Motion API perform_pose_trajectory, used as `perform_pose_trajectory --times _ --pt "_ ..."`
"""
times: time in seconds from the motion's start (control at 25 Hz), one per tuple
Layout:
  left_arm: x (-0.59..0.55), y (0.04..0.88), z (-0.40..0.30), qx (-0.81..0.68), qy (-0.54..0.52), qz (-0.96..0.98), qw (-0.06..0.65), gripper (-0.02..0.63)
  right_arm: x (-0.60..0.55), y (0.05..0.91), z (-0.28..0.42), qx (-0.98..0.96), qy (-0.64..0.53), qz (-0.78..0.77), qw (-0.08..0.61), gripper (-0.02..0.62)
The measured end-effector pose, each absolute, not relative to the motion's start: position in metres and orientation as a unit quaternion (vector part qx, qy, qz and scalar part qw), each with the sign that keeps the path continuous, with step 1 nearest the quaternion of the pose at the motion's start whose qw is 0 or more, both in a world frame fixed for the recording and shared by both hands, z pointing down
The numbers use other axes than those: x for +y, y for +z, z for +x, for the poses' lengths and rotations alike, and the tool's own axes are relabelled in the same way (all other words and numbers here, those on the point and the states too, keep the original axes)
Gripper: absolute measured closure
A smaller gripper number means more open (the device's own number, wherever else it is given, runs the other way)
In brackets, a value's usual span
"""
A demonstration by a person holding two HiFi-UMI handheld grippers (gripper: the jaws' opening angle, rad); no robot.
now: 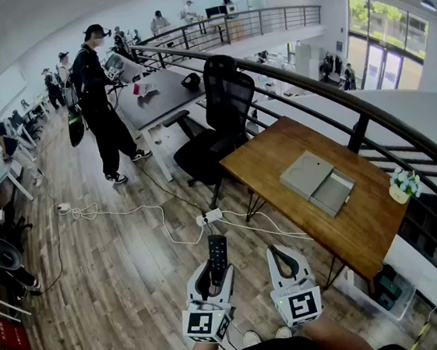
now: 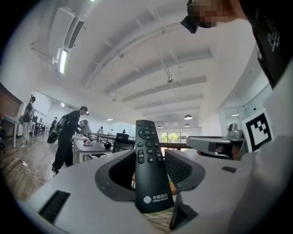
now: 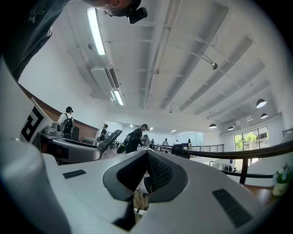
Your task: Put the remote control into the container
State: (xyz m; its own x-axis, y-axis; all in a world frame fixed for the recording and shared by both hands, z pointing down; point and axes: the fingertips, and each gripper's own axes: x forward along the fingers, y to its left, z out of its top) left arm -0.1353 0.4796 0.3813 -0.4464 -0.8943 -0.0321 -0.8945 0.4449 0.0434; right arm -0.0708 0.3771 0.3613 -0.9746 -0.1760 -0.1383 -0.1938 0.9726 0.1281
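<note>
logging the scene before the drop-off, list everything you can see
remote control: 1, black, upright in the left claw
container: 1, grey, on the wooden table
wooden table: 1, brown, ahead to the right, by the railing
potted plant: 1, white pot, at the table's right edge
office chair: 1, black, beyond the table
power strip: 1, white, on the floor left of the table
grey desk: 1, grey, beyond the chair
standing person: 1, black clothes, beside the desk
railing: 1, black, behind the table
left claw: 1, white, shut on the remote control
right claw: 1, white, shut, nothing in it
</note>
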Motion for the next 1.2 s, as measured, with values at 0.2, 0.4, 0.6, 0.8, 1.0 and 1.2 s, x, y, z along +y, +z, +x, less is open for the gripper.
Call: perform_pose_trajectory --times 0.2,0.4,0.6,0.8,1.0,1.2 --pt "0.481 0.380 -0.131 0.849 0.023 -0.528 0.005 0.403 0.377 0.360 -0.068 0.990 0.077 -0.095 0.063 0.568" --pt "0.487 0.379 -0.130 0.846 0.025 -0.533 -0.007 0.403 0.383 0.362 -0.068 0.991 0.074 -0.101 0.057 0.568" --pt "0.491 0.382 -0.127 0.841 0.029 -0.540 0.003 0.403 0.386 0.362 -0.063 0.991 0.053 -0.102 0.066 0.566" --pt "0.492 0.384 -0.125 0.834 0.031 -0.552 0.002 0.403 0.391 0.366 -0.061 0.991 0.055 -0.107 0.057 0.566" --pt "0.491 0.390 -0.120 0.821 0.023 -0.570 -0.010 0.403 0.394 0.382 -0.050 0.989 0.057 -0.132 0.033 0.566" --pt "0.471 0.394 -0.113 0.807 0.024 -0.590 -0.008 0.403 0.376 0.396 -0.033 0.986 0.044 -0.159 0.003 0.566"
